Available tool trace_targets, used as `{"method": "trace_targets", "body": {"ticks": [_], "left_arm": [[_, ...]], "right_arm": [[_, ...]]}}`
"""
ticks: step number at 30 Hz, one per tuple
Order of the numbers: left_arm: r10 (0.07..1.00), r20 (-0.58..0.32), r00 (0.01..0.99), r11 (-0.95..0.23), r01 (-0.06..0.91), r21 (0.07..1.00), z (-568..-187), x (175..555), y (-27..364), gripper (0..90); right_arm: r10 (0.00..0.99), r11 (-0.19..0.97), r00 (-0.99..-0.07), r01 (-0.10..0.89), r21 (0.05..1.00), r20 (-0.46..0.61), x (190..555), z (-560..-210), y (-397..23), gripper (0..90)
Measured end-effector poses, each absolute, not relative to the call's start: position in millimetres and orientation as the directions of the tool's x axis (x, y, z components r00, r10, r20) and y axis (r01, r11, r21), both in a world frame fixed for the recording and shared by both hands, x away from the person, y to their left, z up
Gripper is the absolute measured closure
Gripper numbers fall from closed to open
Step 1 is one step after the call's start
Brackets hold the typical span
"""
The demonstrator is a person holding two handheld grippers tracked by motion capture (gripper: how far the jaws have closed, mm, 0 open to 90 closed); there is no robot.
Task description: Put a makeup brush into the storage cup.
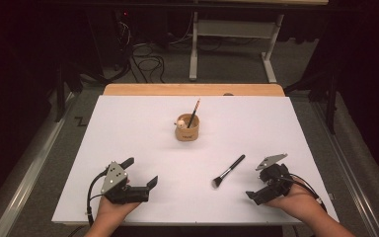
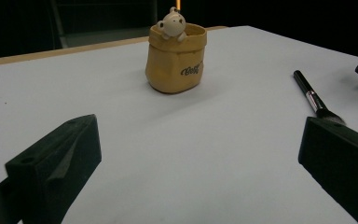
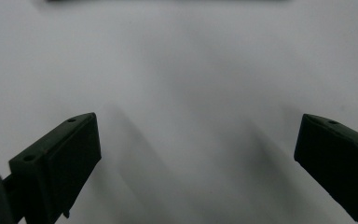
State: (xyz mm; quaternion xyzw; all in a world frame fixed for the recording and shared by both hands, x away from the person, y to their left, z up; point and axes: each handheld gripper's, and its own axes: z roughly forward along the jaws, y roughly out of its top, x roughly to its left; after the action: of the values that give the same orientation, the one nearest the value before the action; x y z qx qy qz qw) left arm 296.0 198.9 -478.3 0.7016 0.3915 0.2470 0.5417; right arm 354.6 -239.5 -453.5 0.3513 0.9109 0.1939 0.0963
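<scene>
One makeup brush (image 1: 228, 170) lies between your left gripper (image 1: 139, 171) and right gripper (image 1: 261, 178); both jaws gape empty.

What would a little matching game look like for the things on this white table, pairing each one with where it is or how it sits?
Things:
1. pencil
2. makeup brush
3. yellow pot
4. left gripper

Places or states:
A. lying flat on the table, near the right gripper
B. standing upright near the middle of the table
C. held at the near left, jaws open with nothing between them
D. sticking up out of a container

Pairs: 1-D, 2-A, 3-B, 4-C
</scene>
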Motion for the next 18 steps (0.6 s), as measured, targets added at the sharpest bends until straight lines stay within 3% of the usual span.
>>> {"method": "trace_targets", "body": {"ticks": [18], "left_arm": [[0.818,-0.085,0.569,-0.104,0.292,0.951,-478.6,295.5,197.3,0.1]], "right_arm": [[0.622,0.761,-0.781,0.588,0.274,-0.051,368.9,-443.2,-229.4,4.2]]}}
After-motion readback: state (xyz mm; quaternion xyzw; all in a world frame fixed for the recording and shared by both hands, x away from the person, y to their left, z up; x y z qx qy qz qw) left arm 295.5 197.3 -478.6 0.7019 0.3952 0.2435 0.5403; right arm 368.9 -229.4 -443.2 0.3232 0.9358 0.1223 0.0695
